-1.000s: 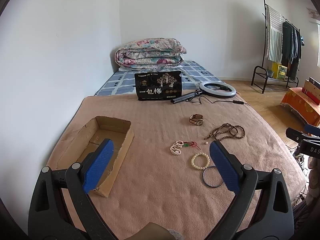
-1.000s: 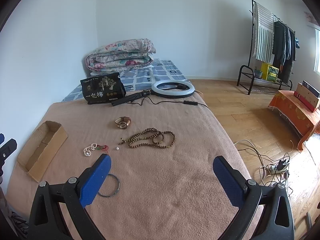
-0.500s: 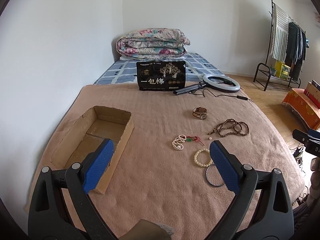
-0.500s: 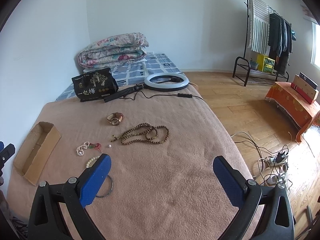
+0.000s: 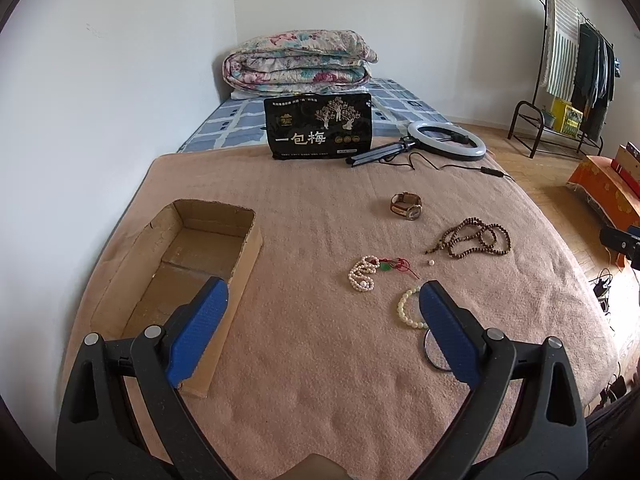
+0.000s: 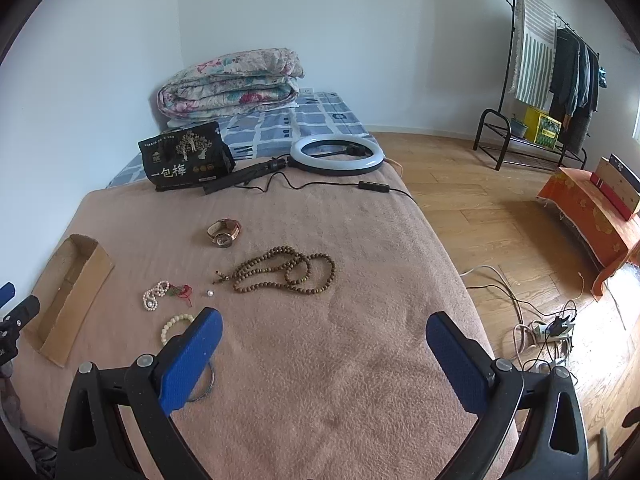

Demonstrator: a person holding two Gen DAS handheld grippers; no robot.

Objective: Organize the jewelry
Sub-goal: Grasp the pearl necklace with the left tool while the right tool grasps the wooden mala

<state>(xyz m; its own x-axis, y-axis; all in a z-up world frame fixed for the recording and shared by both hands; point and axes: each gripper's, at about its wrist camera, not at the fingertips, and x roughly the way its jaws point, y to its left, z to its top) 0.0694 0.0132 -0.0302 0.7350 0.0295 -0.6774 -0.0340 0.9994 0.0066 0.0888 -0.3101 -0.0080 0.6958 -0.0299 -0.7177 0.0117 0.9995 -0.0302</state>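
Jewelry lies on the pink blanket (image 5: 312,360): a brown watch (image 5: 406,205), a brown bead necklace (image 5: 474,238), a pearl strand with red cord (image 5: 364,273), a loose pearl (image 5: 431,263), a pale bead bracelet (image 5: 408,312) and a thin metal bangle (image 5: 434,354), partly behind my left finger. An open cardboard box (image 5: 176,268) lies at the left. My left gripper (image 5: 320,300) is open and empty above the blanket. My right gripper (image 6: 324,334) is open and empty, nearer than the necklace (image 6: 286,270) and the watch (image 6: 224,232). The box (image 6: 68,284) shows at the left there.
A black snack bag (image 5: 318,126), a ring light with its cable (image 5: 446,140) and a folded quilt (image 5: 298,62) lie at the bed's far end. The wall runs along the left. Right of the bed are wooden floor, cables (image 6: 536,320), a clothes rack (image 6: 536,92) and an orange-covered table (image 6: 592,208).
Both grippers have drifted forward over the bed; the jewelry and box sit a little closer in view. Both stay open and nothing on the blanket has moved.
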